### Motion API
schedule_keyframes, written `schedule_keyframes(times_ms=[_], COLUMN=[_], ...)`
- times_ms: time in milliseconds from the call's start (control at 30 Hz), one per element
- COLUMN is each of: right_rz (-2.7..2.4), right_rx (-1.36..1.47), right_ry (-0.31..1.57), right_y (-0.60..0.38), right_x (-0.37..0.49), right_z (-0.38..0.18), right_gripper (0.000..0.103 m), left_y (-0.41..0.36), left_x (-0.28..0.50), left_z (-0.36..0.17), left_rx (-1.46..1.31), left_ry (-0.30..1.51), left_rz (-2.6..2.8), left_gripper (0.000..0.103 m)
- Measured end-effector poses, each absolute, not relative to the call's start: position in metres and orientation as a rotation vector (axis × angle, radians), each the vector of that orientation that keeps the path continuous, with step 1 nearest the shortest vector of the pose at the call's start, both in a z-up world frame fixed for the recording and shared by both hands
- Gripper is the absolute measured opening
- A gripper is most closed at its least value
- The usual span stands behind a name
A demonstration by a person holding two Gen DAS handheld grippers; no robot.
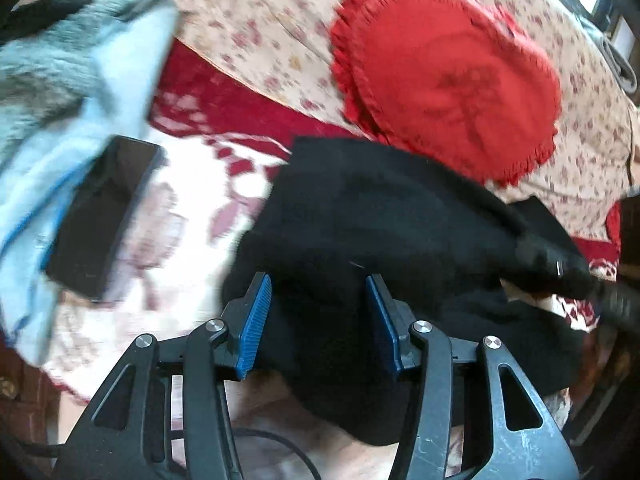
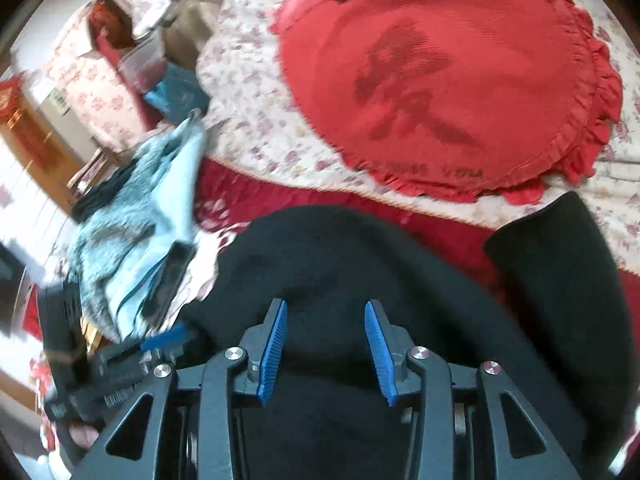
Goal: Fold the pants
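Black pants (image 2: 360, 264) lie bunched on the bed in front of you, a soft dark mass of thick, matte cloth with no clear crease showing. In your right wrist view the main bulk curves across the red blanket (image 2: 432, 224), and a separate rounded end (image 2: 560, 264) lies off to the right, pointing up toward the flowered sheet (image 2: 256, 80); the long axis of the whole garment cannot be told from the heap. Beyond it sits a red ruffled cushion (image 2: 448, 80). A pale blue and grey pile of clothes (image 1: 72, 80) lies to the left, with a dark flat box (image 1: 104, 216) beside it.

Your left gripper (image 1: 318, 316) hangs over the near edge of the pants, blue pads apart, pressing on nothing. Your right gripper (image 2: 326, 350) is likewise spread above the black cloth, released.
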State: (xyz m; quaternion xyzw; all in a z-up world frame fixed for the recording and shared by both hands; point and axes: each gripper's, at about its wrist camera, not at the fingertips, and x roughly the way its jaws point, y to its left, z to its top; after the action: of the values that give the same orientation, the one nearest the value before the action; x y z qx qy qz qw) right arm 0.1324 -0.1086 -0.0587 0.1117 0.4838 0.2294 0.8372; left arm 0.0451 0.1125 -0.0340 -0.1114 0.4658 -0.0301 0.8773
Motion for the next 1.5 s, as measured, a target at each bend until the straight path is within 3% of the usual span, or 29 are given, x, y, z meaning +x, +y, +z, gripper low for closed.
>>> schedule_keyframes(times_ms=[233,300,400,733,1067,1267,1500], right_rz=[0.722,0.742,0.729,0.542,0.691,0.724,0.479], right_rx=[0.031,-0.079,-0.241,-0.649,-0.040,-0.053,0.028], right_ry=[0.967,0.958,0.970,0.870,0.909,0.917,0.957], right_y=[-0.037,-0.013,0.016,0.050,0.011,-0.003,-0.061], right_x=[0.056,0.035,0.017,0.021,0.079,0.068,0.149], right_z=[-0.049,-0.056,-0.078,-0.106,-0.044,-0.033,-0.040], right_gripper=[0.042,0.047,0.047,0.047,0.047,0.047,0.047], left_y=[0.167,0.177,0.182,0.192,0.182,0.158,0.120], left_x=[0.023,0.019,0.012,0.004,0.007,0.016,0.034], left_z=[-0.023,-0.025,-0.024,-0.020,0.002,0.004,-0.029], left_rx=[-0.233,-0.245,-0.261,-0.290,-0.286,-0.251,-0.201], left_ry=[0.956,0.960,0.960,0.955,0.904,0.901,0.993], left_rz=[0.080,0.094,0.097,0.109,0.077,0.029,-0.055], left_gripper=[0.048,0.048,0.048,0.048,0.048,0.048,0.048])
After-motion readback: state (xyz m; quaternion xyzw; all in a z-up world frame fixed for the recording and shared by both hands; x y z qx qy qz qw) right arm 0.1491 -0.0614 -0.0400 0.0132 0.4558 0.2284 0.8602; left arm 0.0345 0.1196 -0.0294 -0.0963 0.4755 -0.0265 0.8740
